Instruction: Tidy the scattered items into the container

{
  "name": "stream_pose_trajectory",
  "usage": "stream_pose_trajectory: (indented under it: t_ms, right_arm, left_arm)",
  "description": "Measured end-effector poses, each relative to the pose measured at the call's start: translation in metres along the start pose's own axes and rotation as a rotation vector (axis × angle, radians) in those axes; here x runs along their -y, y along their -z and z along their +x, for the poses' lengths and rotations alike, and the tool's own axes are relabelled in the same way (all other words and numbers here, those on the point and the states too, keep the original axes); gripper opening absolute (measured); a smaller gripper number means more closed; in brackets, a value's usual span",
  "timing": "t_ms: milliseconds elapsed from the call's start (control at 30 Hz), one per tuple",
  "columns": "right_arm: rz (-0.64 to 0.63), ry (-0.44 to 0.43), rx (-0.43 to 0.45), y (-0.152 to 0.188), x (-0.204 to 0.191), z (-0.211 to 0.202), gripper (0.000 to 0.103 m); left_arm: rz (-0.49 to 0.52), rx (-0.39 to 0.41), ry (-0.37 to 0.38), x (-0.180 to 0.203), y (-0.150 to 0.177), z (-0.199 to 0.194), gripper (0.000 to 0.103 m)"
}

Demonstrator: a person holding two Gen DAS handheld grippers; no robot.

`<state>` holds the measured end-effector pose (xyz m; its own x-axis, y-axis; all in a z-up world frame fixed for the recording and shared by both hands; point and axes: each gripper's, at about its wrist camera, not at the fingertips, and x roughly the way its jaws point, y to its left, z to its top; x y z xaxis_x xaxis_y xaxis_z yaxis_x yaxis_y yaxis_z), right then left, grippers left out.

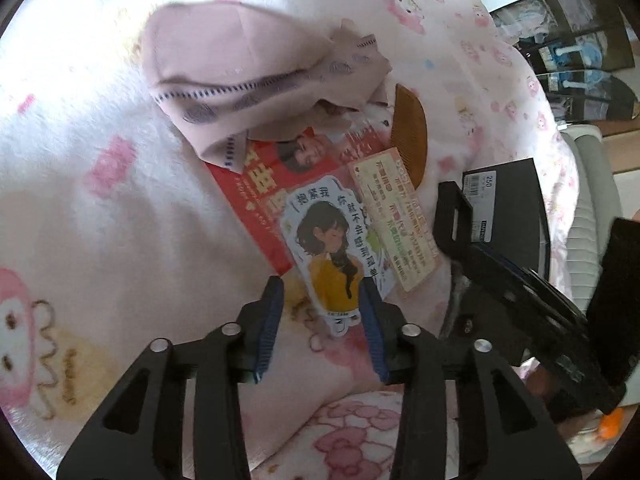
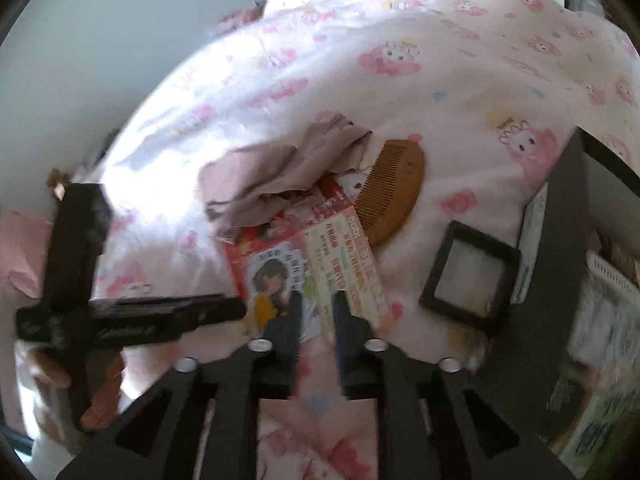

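On a pink cartoon blanket lie a girl-picture card (image 1: 334, 248), a cream printed card (image 1: 394, 220), a red packet (image 1: 256, 196), a wooden comb (image 1: 410, 136) and a crumpled pink cloth (image 1: 256, 76). My left gripper (image 1: 322, 292) is open, its blue pads either side of the girl card's near end. My right gripper (image 2: 316, 304) is open, hovering over the near edges of the girl card (image 2: 276, 284) and the cream card (image 2: 344, 264). The comb (image 2: 394, 188) and cloth (image 2: 280, 172) lie beyond. A black box (image 1: 508, 208) stands at the right.
A small black square frame (image 2: 470, 280) lies right of the cards. The black box's wall (image 2: 560, 240) and a white basket (image 2: 612, 276) stand at the right. The right gripper's body (image 1: 520, 280) shows in the left view, the left gripper's body (image 2: 120, 312) in the right view.
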<state>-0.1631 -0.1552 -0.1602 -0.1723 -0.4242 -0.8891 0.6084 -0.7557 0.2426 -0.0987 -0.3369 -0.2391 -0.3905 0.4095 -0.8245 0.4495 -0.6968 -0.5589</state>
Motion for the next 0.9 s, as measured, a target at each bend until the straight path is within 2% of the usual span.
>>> stream_pose_trajectory:
  t_ms: [33, 100, 167, 233, 267, 300, 367, 433, 500, 567, 600, 667, 767, 800, 833, 867, 900]
  right_arm:
    - [0.004, 0.018, -0.013, -0.002, 0.002, 0.008, 0.036]
    - [0.024, 0.04, -0.041, -0.002, 0.008, 0.022, 0.041]
    - [0.056, 0.046, -0.066, -0.002, 0.015, 0.035, 0.042]
    - [0.085, 0.07, -0.092, -0.002, 0.02, 0.043, 0.042]
    - [0.076, 0.08, -0.09, -0.004, 0.019, 0.044, 0.043]
    - [0.059, 0.07, -0.082, -0.005, 0.017, 0.044, 0.043]
    - [0.043, 0.007, -0.089, -0.006, 0.014, 0.043, 0.043]
    - [0.072, -0.104, -0.124, -0.002, 0.015, 0.042, 0.043]
    - [0.095, -0.192, -0.14, 0.002, 0.015, 0.039, 0.043]
    - [0.088, -0.156, -0.111, 0.002, 0.015, 0.036, 0.043]
    - [0.085, -0.112, -0.089, 0.0, 0.016, 0.039, 0.043]
    - [0.11, -0.088, -0.107, -0.004, 0.021, 0.052, 0.045]
    - [0.114, -0.088, -0.122, -0.006, 0.02, 0.059, 0.034]
    - [0.105, -0.092, -0.095, -0.006, 0.019, 0.051, 0.024]
    - [0.103, -0.126, -0.077, -0.005, 0.018, 0.044, 0.007]
    - [0.107, -0.16, -0.072, -0.004, 0.017, 0.039, 0.006]
    - [0.103, -0.174, -0.059, -0.003, 0.015, 0.03, 0.006]
  left_arm:
    - [0.0, -0.005, 0.004, 0.0, -0.001, 0.003, 0.041]
    - [-0.003, -0.029, 0.009, -0.001, -0.002, 0.013, 0.041]
    - [-0.008, -0.049, 0.032, -0.004, -0.005, 0.021, 0.04]
    - [-0.027, -0.05, 0.048, -0.009, -0.007, 0.021, 0.024]
    - [-0.025, -0.042, 0.033, -0.011, -0.008, 0.02, 0.01]
    - [-0.024, -0.015, 0.015, -0.012, -0.008, 0.016, 0.007]
    - [-0.023, 0.026, 0.003, -0.012, -0.007, 0.006, 0.005]
    - [-0.023, 0.072, -0.019, -0.015, -0.008, -0.009, 0.005]
    - [-0.005, 0.08, -0.02, -0.018, -0.01, -0.016, 0.006]
    - [-0.005, 0.062, -0.022, -0.022, -0.012, -0.013, 0.008]
    - [-0.007, 0.047, -0.034, -0.023, -0.012, -0.008, 0.009]
    - [0.004, 0.034, -0.049, -0.021, -0.012, -0.001, 0.009]
    - [0.019, 0.055, -0.088, -0.015, -0.007, -0.003, 0.009]
    - [0.025, 0.063, -0.094, -0.015, -0.009, -0.006, 0.006]
    - [0.03, 0.059, -0.045, -0.013, -0.006, -0.011, 0.005]
    - [0.027, 0.05, 0.021, -0.009, -0.005, -0.013, 0.005]
    - [0.033, 0.054, 0.052, -0.004, -0.001, -0.018, 0.005]
